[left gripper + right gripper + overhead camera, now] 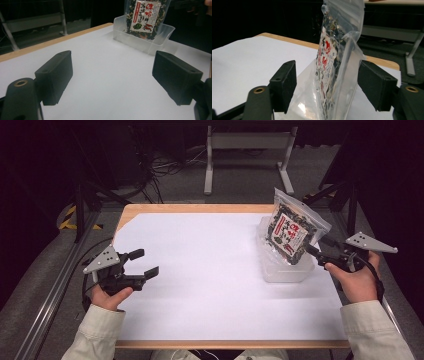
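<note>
A clear bag of dried dark food with a red-and-white label [290,227] stands upright in a clear plastic tub [285,272] at the right of the white table [200,260]. My right gripper [316,256] sits at the tub's right side. In the right gripper view the bag [334,62] rises between the right gripper's [327,82] parted jaws, with gaps on both sides. My left gripper [146,262] hovers open over the table's left edge, nothing in it. The left gripper view looks past its own open left gripper [112,77] to the bag [145,17] and tub [140,43].
The table's wooden rim [200,208] runs along the far edge. Beyond it stand a grey metal frame [247,142] and loose cables [165,167] on the floor. A metal rail [55,285] runs along the left side.
</note>
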### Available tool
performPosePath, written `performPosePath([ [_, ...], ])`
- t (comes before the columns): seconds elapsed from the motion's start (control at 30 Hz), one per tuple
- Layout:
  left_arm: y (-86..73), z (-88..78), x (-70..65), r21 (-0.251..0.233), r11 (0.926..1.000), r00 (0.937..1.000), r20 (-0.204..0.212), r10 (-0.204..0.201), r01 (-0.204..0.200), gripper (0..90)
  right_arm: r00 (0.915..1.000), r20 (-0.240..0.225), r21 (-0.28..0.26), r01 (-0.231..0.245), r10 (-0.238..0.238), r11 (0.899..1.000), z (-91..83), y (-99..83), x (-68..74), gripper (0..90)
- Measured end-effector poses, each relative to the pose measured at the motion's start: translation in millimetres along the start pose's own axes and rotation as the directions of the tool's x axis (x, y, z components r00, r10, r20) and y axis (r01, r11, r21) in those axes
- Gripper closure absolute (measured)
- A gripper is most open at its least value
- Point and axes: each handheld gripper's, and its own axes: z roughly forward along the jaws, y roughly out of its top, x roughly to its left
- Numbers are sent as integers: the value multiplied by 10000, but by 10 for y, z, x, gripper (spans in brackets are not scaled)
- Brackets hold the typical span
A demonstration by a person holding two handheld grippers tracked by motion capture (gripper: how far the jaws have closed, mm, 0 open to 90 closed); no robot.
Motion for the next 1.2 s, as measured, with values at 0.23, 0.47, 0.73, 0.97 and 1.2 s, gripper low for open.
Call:
performPosePath([
  [0.23, -158, 2, -58, 73, 10000, 10000, -86, 44, -44, 177, 9979, -642, -610, -47, 8, 9981, -206, -98, 234, 278],
  [0.47, -281, -9, -89, 128, 9999, 9999, 61, 96, -97, 174, 9824, -1814, -623, 348, -456, 9974, -189, -200, 449, 250],
  [0.73, -393, -57, -127, 28, 9998, 9997, 140, 182, -183, 164, 9627, -2630, -1102, 346, -627, 9933, -143, -278, 622, 238],
  [0.97, -460, -37, -153, 28, 9993, 9992, 127, 381, -381, 162, 9410, -3253, -1244, 552, -933, 9907, -67, -424, 782, 241],
  [1.2, -511, -3, -158, 1, 9993, 9992, 97, 381, -381, 161, 9368, -3372, -1165, 570, -935, 9916, 42, -641, 856, 241],
])
